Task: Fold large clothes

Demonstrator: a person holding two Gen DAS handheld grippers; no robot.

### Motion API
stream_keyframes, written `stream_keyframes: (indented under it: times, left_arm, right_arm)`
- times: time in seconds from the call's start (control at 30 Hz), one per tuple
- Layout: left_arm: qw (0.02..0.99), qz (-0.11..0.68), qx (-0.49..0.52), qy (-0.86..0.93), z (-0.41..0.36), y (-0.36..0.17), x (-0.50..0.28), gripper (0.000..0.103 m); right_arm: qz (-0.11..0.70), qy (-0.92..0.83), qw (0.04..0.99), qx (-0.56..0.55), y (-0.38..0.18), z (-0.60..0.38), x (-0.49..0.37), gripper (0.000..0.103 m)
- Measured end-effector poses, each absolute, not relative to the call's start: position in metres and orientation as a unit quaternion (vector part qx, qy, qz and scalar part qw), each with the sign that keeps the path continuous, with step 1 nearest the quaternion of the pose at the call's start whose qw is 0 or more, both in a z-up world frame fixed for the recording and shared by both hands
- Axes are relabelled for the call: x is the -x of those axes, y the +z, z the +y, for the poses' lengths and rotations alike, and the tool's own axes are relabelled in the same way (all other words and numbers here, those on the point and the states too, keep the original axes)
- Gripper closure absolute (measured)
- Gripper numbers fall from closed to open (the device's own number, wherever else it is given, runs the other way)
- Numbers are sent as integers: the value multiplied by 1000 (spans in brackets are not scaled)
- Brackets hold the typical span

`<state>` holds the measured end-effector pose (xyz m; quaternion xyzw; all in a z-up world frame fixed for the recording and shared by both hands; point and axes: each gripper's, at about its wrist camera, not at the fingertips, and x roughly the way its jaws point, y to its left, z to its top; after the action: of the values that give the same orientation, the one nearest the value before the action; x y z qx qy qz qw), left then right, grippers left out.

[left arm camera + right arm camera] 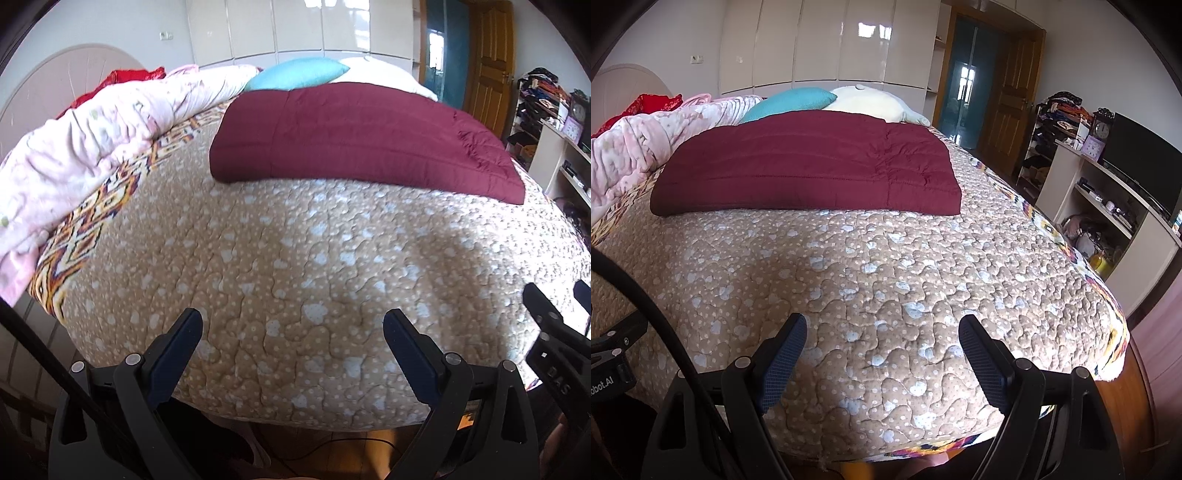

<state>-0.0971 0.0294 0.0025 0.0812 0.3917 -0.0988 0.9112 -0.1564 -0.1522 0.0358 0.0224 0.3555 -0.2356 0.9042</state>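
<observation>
A dark red quilted garment (354, 140) lies folded into a flat rectangle on the far half of the bed; it also shows in the right wrist view (809, 166). My left gripper (293, 317) is open and empty, held above the near edge of the bed, well short of the garment. My right gripper (882, 325) is open and empty, also above the near edge of the bed. Part of the right gripper (554, 325) shows at the right edge of the left wrist view.
The bed has a beige quilted cover (295, 251) with white spots. A pink blanket (85, 136) is bunched along the left side. A teal pillow (295, 74) and a white pillow (871, 103) lie at the head. Shelves (1108, 206) stand to the right.
</observation>
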Motion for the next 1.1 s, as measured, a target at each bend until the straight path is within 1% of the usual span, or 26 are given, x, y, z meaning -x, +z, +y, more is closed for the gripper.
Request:
stream_keyframes:
  times: [0.1, 0.7, 1.1]
  left_arm:
    - [913, 386, -84, -106, 27, 7, 101, 5]
    - [906, 407, -68, -97, 34, 4, 92, 5]
    - [906, 406, -68, -97, 34, 6, 92, 5]
  right_arm:
    - [354, -234, 905, -16, 38, -150, 155, 15]
    - [349, -217, 911, 14, 50, -139, 139, 14]
    - [346, -210, 914, 14, 53, -136, 138, 13]
